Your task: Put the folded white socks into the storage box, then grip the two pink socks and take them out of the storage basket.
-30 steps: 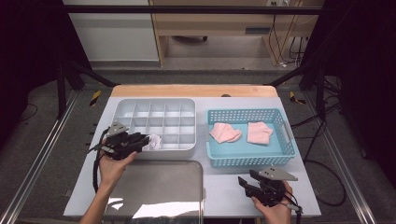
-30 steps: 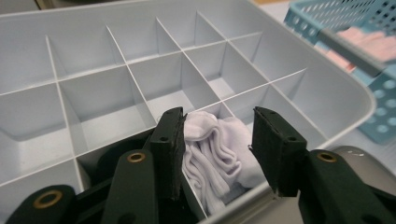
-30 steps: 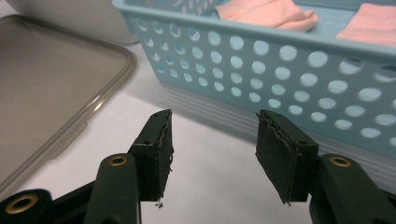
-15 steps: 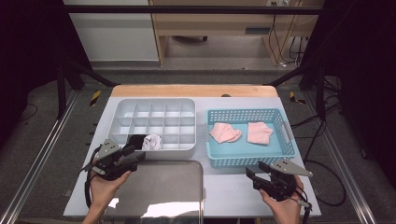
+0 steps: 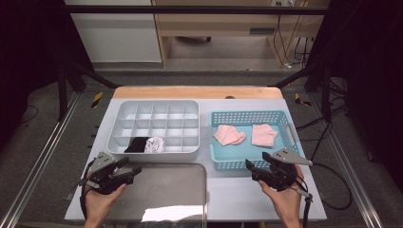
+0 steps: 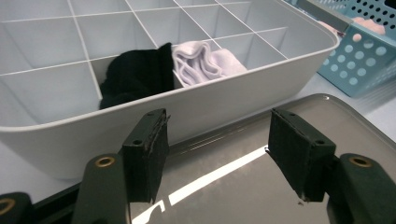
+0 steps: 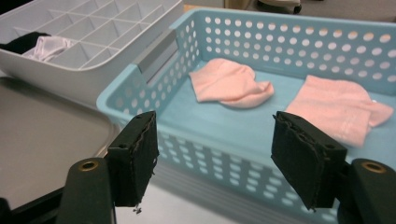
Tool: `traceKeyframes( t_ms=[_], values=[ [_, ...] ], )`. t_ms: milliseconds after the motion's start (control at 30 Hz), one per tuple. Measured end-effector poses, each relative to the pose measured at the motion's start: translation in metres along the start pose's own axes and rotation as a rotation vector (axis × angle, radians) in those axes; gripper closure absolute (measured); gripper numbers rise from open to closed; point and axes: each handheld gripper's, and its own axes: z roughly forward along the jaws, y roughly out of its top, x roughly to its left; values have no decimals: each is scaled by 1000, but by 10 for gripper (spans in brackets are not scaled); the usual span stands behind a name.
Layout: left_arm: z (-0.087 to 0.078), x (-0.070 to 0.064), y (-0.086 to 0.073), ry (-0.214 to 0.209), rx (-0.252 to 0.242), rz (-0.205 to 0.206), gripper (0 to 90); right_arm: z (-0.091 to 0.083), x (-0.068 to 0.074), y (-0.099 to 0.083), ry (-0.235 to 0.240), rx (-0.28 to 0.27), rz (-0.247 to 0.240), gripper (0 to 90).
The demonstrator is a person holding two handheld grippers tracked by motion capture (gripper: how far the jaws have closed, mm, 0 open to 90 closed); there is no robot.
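Two folded pink cloths (image 5: 229,135) (image 5: 264,134) lie loose in the perforated turquoise plastic basket (image 5: 285,120), apparently stock awaiting sorting. One rolled black cloth (image 6: 135,74) and one white roll (image 6: 201,60) fill adjacent near cells of the grey divided plastic organiser tray (image 5: 157,150) (one item per cell). Left gripper (image 5: 132,171), jaws spread and empty, hovers over the grey metal tray (image 5: 190,190). Right gripper (image 5: 252,168), also spread and empty, sits near the basket's front wall, aimed at the cloths.

Blue basket wall (image 7: 196,140) (perforated) before right claw (image 7: 219,172); open above.
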Motion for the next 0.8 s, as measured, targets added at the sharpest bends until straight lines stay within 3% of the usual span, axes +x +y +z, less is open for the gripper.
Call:
traceKeyframes(
  t_ms=[133,333,600,800],
  values=[
    [-1,1,-1,2,7,0,358,7,0,11,-6,-12,5,276],
    [4,1,-2,8,57,13,383,11,-3,22,-23,-29,20,259],
    [6,0,-4,22,100,24,445,24,-21,40,-54,-54,73,226],
    [5,1,-4,10,103,7,398,38,-30,47,-79,-39,67,241]
  ],
)
